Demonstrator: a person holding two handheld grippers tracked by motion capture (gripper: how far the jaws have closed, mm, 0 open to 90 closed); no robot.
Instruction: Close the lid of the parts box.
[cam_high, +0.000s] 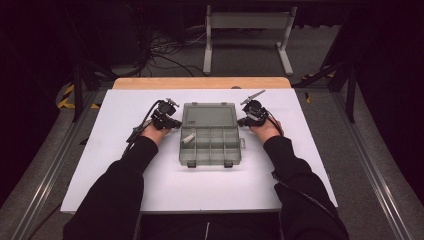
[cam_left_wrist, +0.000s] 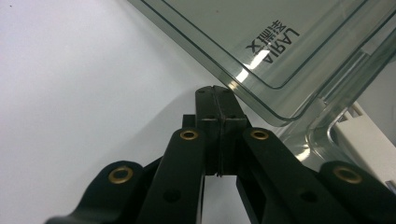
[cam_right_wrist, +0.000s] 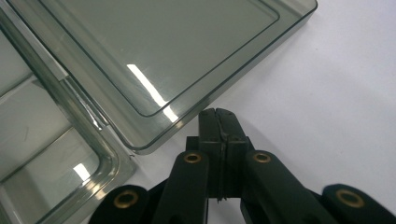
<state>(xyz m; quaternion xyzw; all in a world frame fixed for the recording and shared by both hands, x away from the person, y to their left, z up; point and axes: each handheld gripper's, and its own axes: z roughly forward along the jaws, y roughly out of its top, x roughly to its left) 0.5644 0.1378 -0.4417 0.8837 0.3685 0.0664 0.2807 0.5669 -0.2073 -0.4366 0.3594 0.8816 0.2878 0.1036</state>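
Your compartment box (cam_high: 210, 133) lies open and flat on the white table (cam_high: 125, 170), its lid (cam_high: 209, 115) folded back on the far side and its divided tray (cam_high: 212, 148) toward you; take that box as your landmark. Your left gripper (cam_high: 172, 121) sits just beside the box's left edge, about where lid meets tray; in the left gripper view its jaws are pressed flat together with nothing between them, and their tip lies just short of the lid's rounded corner (cam_left_wrist: 280, 114) (whether it touches the plastic, you cannot tell); the lettering moulded in the lid (cam_left_wrist: 273, 44) shows just beyond. Your right gripper (cam_high: 246, 120) mirrors it at the box's right edge; in the right gripper view its jaws are likewise closed tight and empty, their tip just beside the lid's near corner (cam_right_wrist: 154, 142), with the tray's clear wall (cam_right_wrist: 105, 156) off to the side. A small white piece (cam_high: 188, 138) lies in the tray's left far compartment, near your left gripper but apart from it; both your hands rest on the table beside the box.
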